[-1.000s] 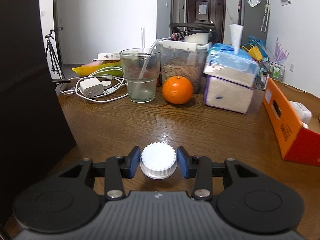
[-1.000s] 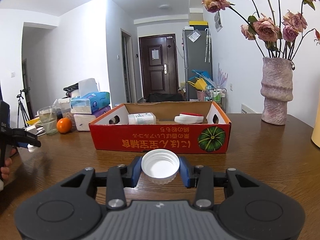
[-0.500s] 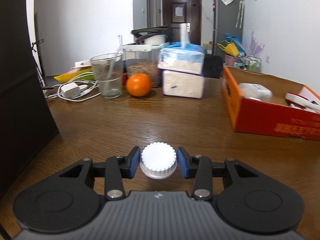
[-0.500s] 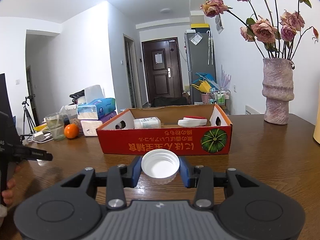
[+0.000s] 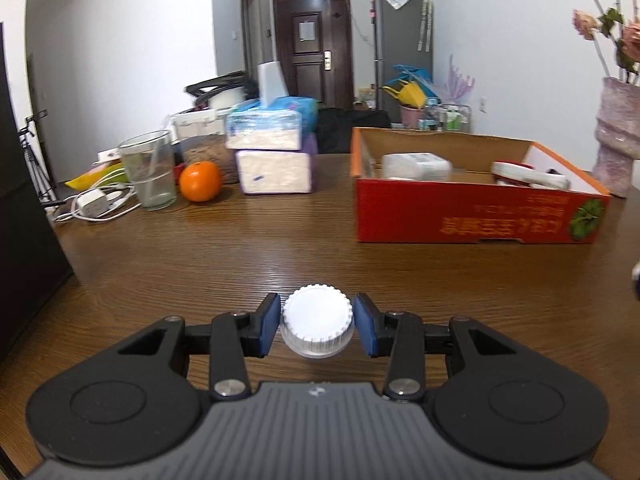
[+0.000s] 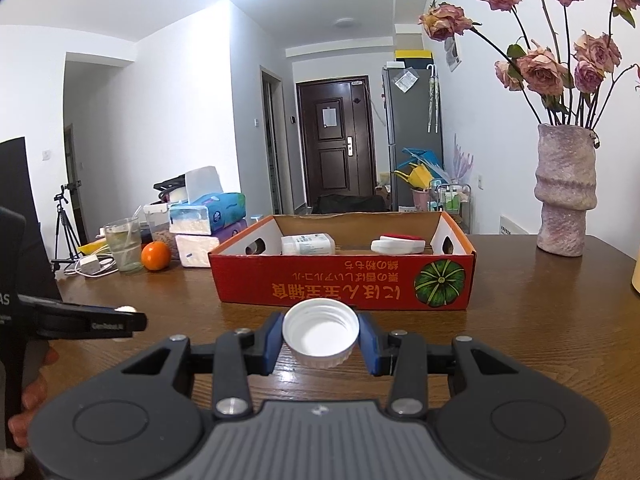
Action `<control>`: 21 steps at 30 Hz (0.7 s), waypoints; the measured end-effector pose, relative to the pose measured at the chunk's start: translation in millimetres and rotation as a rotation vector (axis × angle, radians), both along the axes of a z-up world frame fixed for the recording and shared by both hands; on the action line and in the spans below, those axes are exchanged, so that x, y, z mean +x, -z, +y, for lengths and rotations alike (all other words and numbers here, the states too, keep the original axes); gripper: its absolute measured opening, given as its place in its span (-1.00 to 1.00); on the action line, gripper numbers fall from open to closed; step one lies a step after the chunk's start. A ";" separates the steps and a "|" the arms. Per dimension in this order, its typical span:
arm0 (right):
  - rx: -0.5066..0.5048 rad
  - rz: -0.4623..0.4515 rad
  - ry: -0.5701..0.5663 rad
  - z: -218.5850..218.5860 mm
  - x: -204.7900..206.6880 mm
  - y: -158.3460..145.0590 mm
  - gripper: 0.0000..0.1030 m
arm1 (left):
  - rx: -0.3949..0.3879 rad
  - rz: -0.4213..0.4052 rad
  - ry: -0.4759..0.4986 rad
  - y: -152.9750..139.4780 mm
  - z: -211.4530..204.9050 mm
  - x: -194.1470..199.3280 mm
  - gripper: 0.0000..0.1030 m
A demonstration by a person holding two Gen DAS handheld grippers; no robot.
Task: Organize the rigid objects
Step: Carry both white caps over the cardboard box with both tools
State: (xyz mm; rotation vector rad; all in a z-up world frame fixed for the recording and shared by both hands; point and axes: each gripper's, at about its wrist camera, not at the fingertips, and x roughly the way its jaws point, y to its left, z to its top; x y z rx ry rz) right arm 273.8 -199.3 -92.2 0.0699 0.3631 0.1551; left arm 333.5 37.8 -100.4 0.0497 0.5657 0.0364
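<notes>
My left gripper (image 5: 317, 325) is shut on a white ribbed bottle cap (image 5: 317, 320), its closed top facing up, above the wooden table (image 5: 280, 248). My right gripper (image 6: 320, 332) is shut on a second white cap (image 6: 320, 330) held with its hollow side up. A red cardboard box (image 5: 476, 220) (image 6: 344, 280) with a pumpkin picture stands ahead of both. Inside it lie a white bottle (image 6: 307, 243) and a white and red flat item (image 6: 398, 243). In the right wrist view the left gripper (image 6: 128, 316) shows side-on at the left edge.
At the back left stand a glass of water (image 5: 150, 170), an orange (image 5: 200, 181), stacked tissue packs (image 5: 274, 156), a food container (image 5: 202, 148) and a charger with cables (image 5: 94, 204). A pink vase of dried roses (image 6: 566, 196) stands at the right. A dark panel (image 5: 24, 240) borders the left.
The left gripper has swung to the right with its cap: the red box came into its view and the glass and orange slid left. The right gripper has barely moved.
</notes>
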 end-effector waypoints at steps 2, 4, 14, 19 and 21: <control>-0.002 0.000 -0.003 0.7 -0.4 -1.1 -0.24 | -0.003 0.000 0.017 -2.4 -9.6 -2.4 -0.20; -0.004 -0.001 -0.005 0.6 -0.6 -3.2 -0.24 | -0.006 -0.006 0.033 -5.5 -18.5 -4.7 -0.20; -0.015 -0.014 -0.001 -1.6 4.5 -17.8 -0.24 | -0.010 -0.022 0.070 -20.4 -51.3 -6.4 -0.20; -0.021 -0.033 0.004 -4.9 10.5 -28.4 -0.24 | -0.012 -0.040 0.071 -32.1 -59.4 -1.2 -0.20; -0.027 -0.042 0.007 -5.8 14.2 -33.0 -0.24 | -0.013 -0.055 0.071 -38.9 -63.1 1.7 -0.20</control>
